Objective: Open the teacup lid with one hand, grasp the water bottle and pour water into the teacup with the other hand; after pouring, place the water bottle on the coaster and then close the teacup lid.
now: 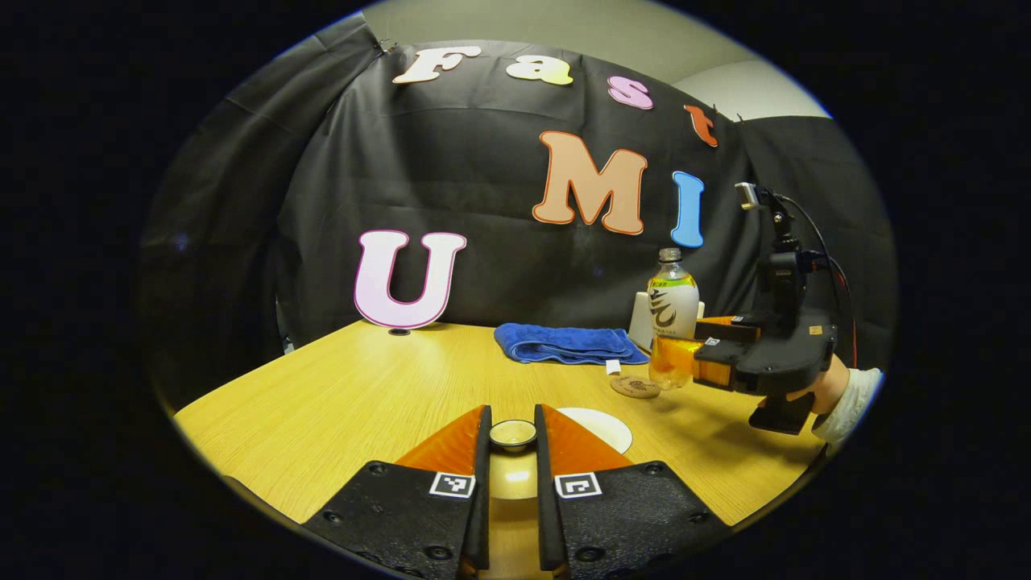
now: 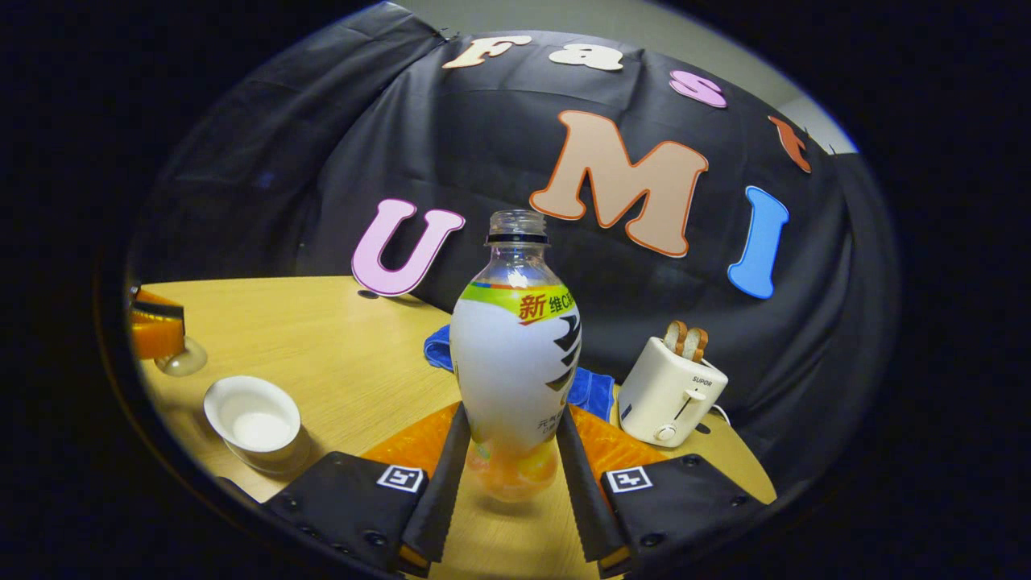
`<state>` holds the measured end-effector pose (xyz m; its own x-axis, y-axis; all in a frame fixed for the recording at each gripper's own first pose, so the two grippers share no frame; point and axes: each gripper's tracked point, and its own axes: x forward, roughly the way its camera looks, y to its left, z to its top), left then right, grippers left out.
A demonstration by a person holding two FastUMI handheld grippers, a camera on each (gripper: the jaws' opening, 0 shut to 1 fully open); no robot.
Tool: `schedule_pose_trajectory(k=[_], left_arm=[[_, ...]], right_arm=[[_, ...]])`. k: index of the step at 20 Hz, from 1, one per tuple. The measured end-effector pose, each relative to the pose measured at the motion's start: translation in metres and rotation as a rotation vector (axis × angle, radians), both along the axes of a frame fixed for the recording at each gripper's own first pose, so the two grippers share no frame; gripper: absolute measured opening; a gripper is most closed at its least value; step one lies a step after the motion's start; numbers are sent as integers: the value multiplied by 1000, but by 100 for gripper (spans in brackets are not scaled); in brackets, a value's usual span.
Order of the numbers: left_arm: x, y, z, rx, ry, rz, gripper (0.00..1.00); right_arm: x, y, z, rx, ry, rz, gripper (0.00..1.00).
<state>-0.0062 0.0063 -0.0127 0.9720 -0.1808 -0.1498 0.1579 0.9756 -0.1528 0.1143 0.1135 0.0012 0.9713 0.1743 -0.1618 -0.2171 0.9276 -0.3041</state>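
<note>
Now right claw [image 2: 511,475] clamps the water bottle [image 2: 515,362]; left claw [image 1: 513,439] pinches the lid [image 1: 513,435]

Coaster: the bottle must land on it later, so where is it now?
In the left gripper view, the coaster lies on the table beside the water bottle, before the blue towel.

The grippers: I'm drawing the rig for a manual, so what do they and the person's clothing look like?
Each gripper, left and right, has a black, bolted body with a square black-and-white marker on each side. Seen from the left gripper view, the right gripper is a bulky black block carrying an upright mount with black and red cables. The hand holding it wears a white sleeve.
</note>
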Motion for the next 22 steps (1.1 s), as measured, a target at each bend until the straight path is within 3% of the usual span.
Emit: schedule_pose_trajectory(k=[10, 19, 22], left_arm=[[1, 4, -9, -18, 25, -1, 22], [2, 5, -10, 6, 21, -7, 22], [2, 3, -12, 2, 27, -10, 22]], right_arm=[[59, -11, -11, 227, 24, -55, 66], [88, -35, -44, 314, 110, -122, 66], [89, -35, -44, 299, 104, -122, 66]])
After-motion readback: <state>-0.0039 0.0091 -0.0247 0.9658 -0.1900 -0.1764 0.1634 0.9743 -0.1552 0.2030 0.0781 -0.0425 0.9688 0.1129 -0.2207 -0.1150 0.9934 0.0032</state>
